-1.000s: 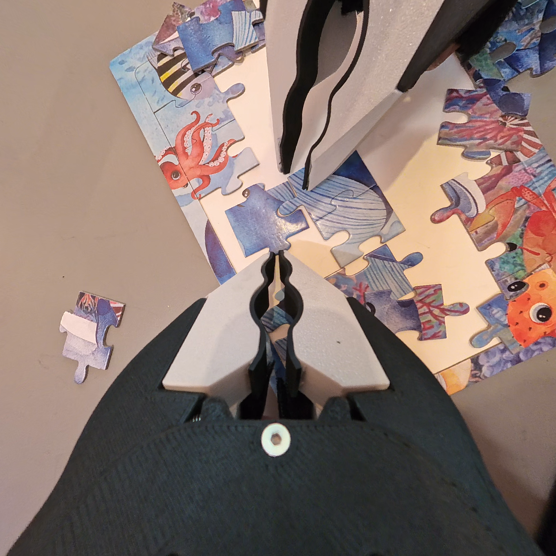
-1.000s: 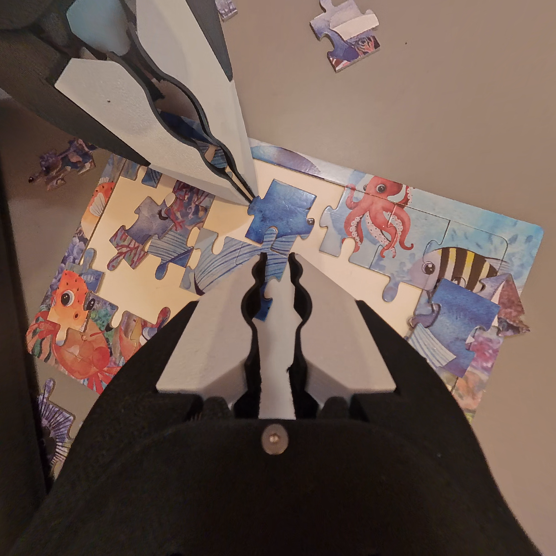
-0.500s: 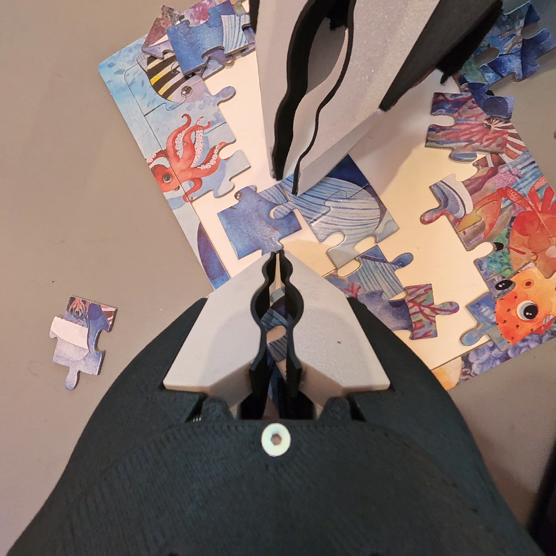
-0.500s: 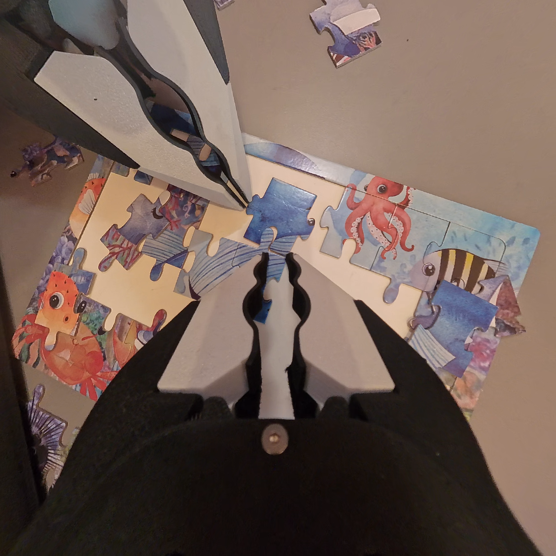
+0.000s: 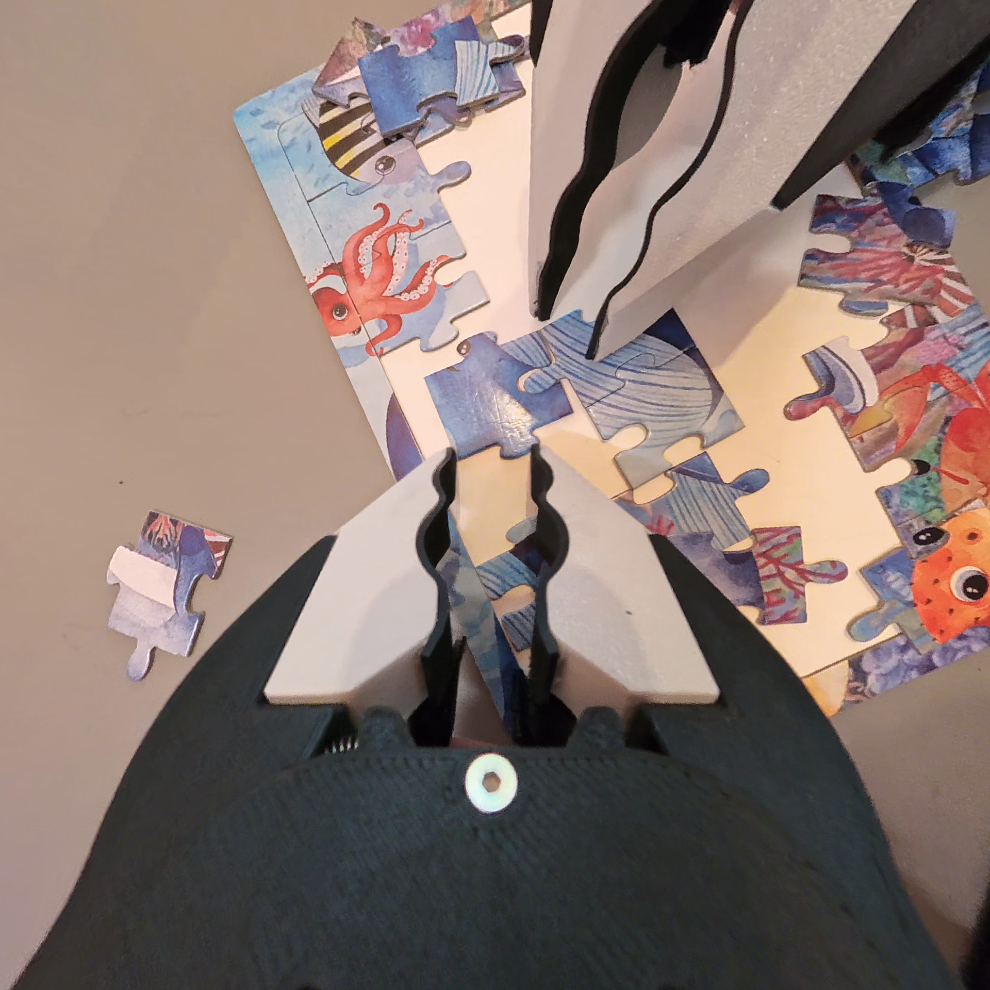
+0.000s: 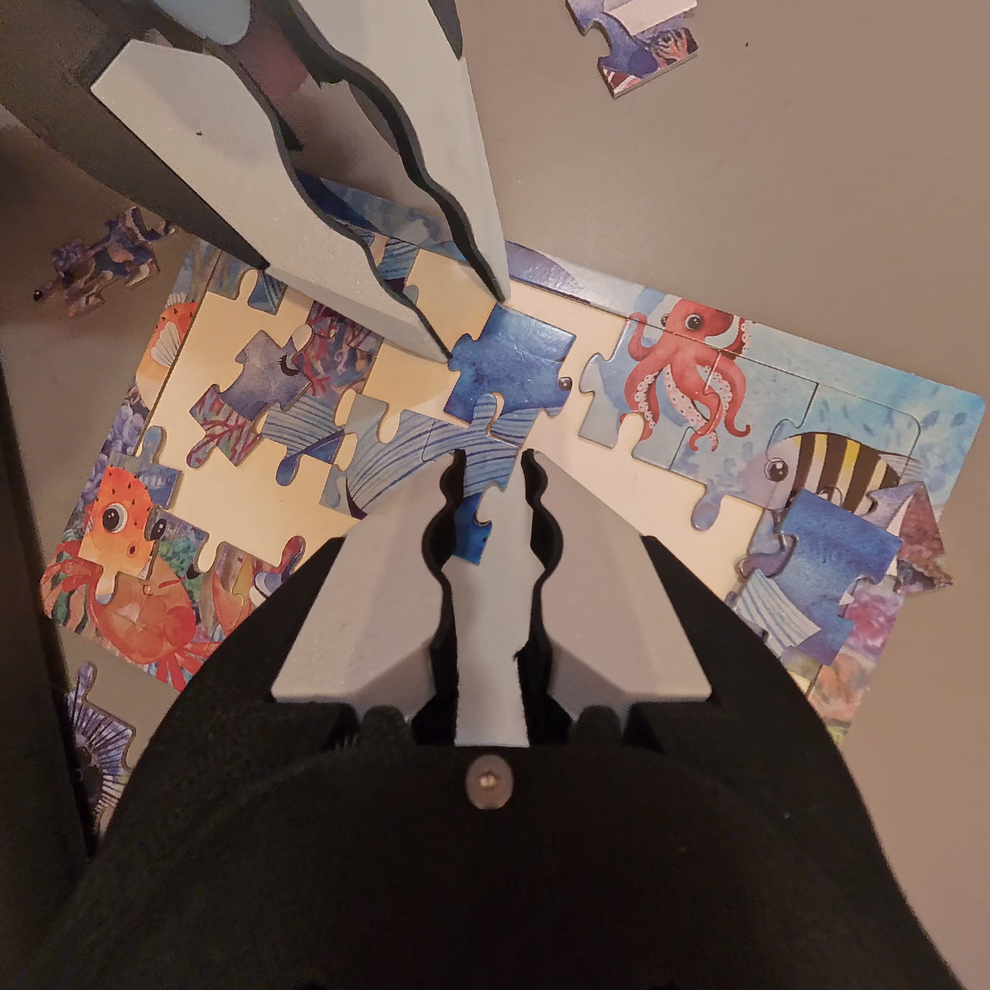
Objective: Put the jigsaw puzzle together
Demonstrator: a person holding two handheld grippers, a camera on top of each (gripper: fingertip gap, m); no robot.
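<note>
The puzzle board (image 5: pixel 503 225) lies on a grey table with its cream middle partly filled. A dark blue whale piece (image 5: pixel 493 407) is joined to the striped whale pieces (image 5: pixel 653 396) near the middle. My left gripper (image 5: pixel 492 455) is open and empty, its tips just at the near edge of the dark blue piece. My right gripper (image 6: pixel 493 455) is open and empty, its tips over the striped whale pieces (image 6: pixel 396 460). In the right wrist view the left gripper's fingertips (image 6: pixel 447 356) touch the corner of the dark blue piece (image 6: pixel 509 369).
A loose piece (image 5: pixel 160 584) lies on the table left of the board. A heap of loose pieces (image 5: pixel 423 80) sits on the board's corner by the striped fish. The octopus pieces (image 5: pixel 375 278) and the crab and orange fish pieces (image 6: pixel 123 535) are in place. More loose pieces (image 6: pixel 102 262) lie off the board. The grippers' ends are close to 6 cm from one another.
My left gripper was shut against the dark blue piece and has now opened. The right gripper has stayed open over the striped pieces.
</note>
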